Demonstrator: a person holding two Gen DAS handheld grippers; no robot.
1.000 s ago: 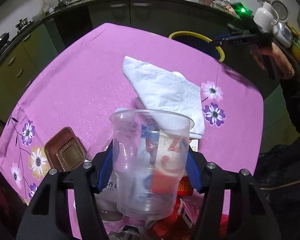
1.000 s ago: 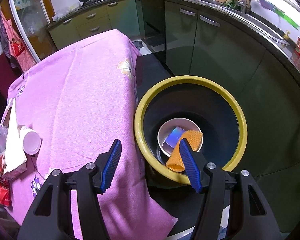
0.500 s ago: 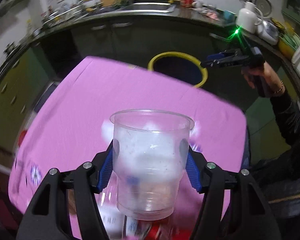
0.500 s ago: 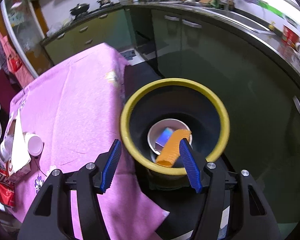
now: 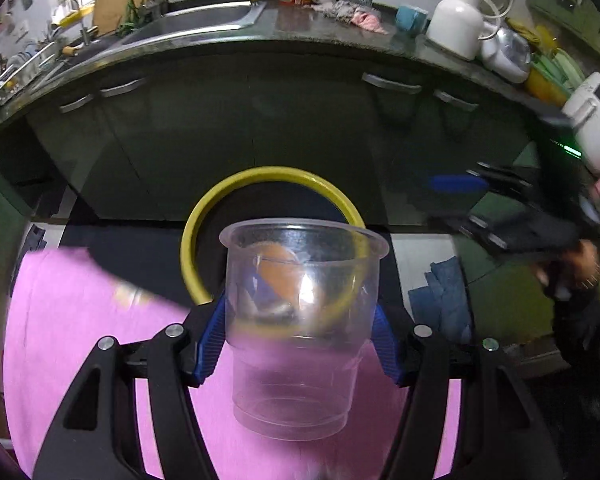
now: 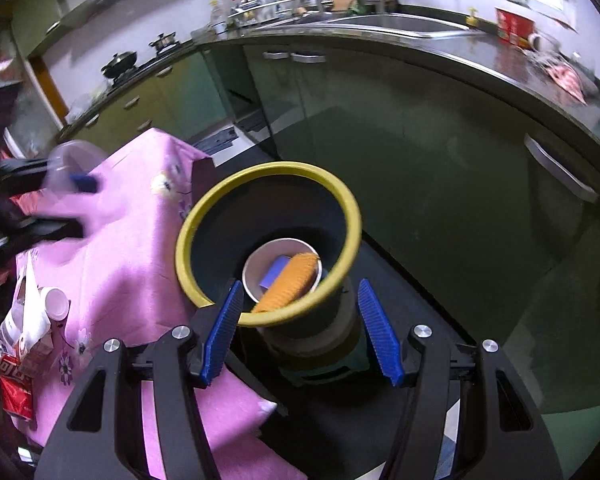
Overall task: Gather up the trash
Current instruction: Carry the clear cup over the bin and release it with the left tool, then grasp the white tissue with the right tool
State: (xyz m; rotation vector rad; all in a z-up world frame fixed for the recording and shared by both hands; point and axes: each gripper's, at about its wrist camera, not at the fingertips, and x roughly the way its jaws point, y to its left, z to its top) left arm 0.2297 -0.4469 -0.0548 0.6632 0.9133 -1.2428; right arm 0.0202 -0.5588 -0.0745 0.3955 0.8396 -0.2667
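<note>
Two grippers in play. Left gripper (image 5: 300,344): blue pads pinch a clear cup (image 5: 300,320) at mid-wall, one pad on each side. Cup stands upright between the fingers, mouth up, long axis running up and away from the fingers; nothing seen inside it. Pink cloth (image 5: 80,320) lies under and left of the fingers. Beyond the cup, the bin (image 5: 204,216) with its yellow rim, seen partly through the cup wall.

Right gripper (image 6: 300,328): fingers spread, nothing between the pads. Bin sits just past the fingertips, mouth up; at its bottom a white bowl (image 6: 256,272) holding an orange ridged piece (image 6: 292,280) and a blue scrap (image 6: 276,270). Left of the fingers, cloth-covered table with a carton (image 6: 16,360) and small white cup (image 6: 56,304).
</note>
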